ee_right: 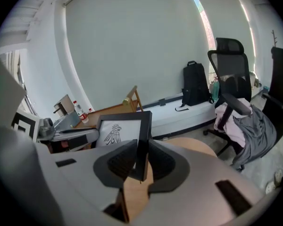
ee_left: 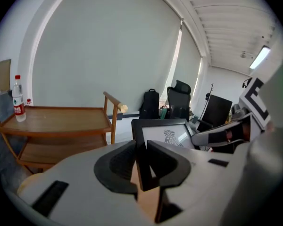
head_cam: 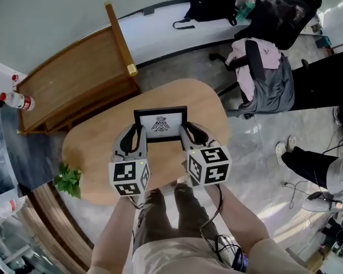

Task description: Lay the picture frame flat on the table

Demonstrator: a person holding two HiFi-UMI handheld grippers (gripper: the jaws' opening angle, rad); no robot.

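Observation:
A black picture frame (head_cam: 160,124) with a bird drawing stands upright over the round wooden table (head_cam: 97,147), its face turned toward me. My left gripper (head_cam: 138,131) is shut on the frame's left side bar, which runs between the jaws in the left gripper view (ee_left: 142,157). My right gripper (head_cam: 184,130) is shut on the right side bar, seen edge-on in the right gripper view (ee_right: 142,161). The drawing shows in both gripper views (ee_left: 167,135) (ee_right: 117,131). Whether the frame's bottom edge touches the table I cannot tell.
A wooden cart (head_cam: 74,79) stands behind the table at the left, with a water bottle (head_cam: 14,100) beside it. An office chair draped with clothes (head_cam: 263,79) is at the right, and a black backpack (head_cam: 214,1) at the far wall. A small plant (head_cam: 68,181) sits at the table's near-left edge.

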